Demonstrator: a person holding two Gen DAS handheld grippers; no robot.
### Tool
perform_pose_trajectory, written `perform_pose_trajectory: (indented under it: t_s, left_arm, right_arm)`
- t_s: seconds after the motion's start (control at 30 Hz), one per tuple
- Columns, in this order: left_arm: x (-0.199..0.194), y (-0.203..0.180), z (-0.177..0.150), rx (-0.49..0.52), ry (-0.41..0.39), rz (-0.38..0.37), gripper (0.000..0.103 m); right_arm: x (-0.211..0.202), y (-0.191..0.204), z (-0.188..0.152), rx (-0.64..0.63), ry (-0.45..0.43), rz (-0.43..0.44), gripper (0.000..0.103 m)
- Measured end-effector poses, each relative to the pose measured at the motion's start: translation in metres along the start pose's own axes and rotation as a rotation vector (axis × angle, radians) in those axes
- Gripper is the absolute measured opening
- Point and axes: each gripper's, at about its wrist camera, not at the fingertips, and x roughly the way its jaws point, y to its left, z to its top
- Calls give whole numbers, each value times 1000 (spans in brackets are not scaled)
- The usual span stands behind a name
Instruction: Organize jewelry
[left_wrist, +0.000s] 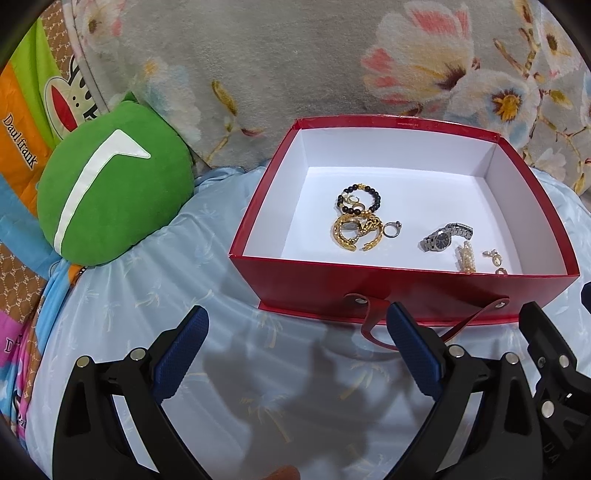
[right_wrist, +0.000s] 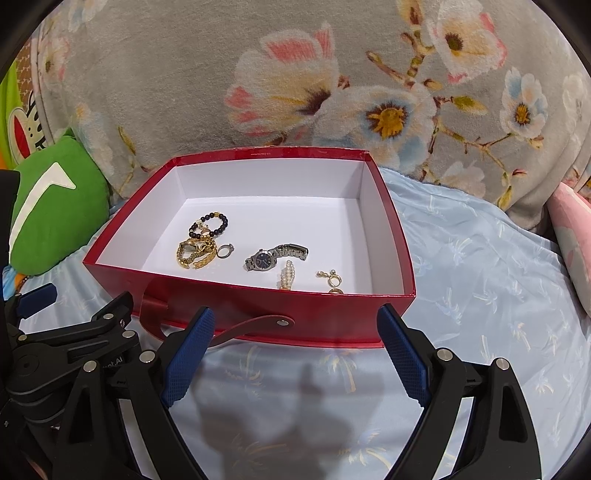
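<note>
A red box (left_wrist: 402, 291) with a white inside is sitting open on a pale blue sheet (left_wrist: 155, 295), and all the jewelry is lying on its floor. The left gripper (left_wrist: 297, 343) is hovering over the sheet just in front of the box's near wall, its blue-padded fingers (left_wrist: 184, 347) spread wide and gripping nothing; the box is lying ahead of it and a little to its right. The right gripper (right_wrist: 295, 345) is hanging beside it, likewise spread wide and holding nothing, with the box directly ahead and its fingertips close to the near wall, where a red strap (right_wrist: 236, 328) is drooping onto the sheet. Inside, toward the left, a black bead bracelet (right_wrist: 210, 225) is lying touching a tangle of gold chain bracelets (right_wrist: 195, 253), with a silver ring (right_wrist: 224, 251) just beside that tangle. Near the middle a silver watch (right_wrist: 275, 256) with a dark face is lying on its side, apart from the gold pile. Closer to the near wall, a pearl piece (right_wrist: 286, 278) is partly hiding behind the rim, and small gold earrings (right_wrist: 332, 278) are lying to its right. A green cushion (left_wrist: 110, 192) is resting left of the box, and a grey floral blanket (right_wrist: 332, 92) is rising behind it
</note>
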Motion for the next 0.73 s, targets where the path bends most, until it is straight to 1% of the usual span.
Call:
perform_pose_trajectory:
  t_s: [0.27, 0.43, 0.6, 0.73]
  left_arm:
    - [1, 1, 0, -8, 16, -16, 95]
    - [-1, 1, -2, 0, -3, 1, 94]
    - [0, -1, -1, 2, 3, -11, 94]
    - [-2, -3, -1, 16, -10, 6, 94]
  right_arm:
    - [0, 2, -2, 0, 2, 0, 87]
    - [1, 2, -2, 2, 3, 0, 87]
    - [1, 2, -2, 5, 2, -2, 87]
    - [1, 1, -2, 5, 2, -4, 87]
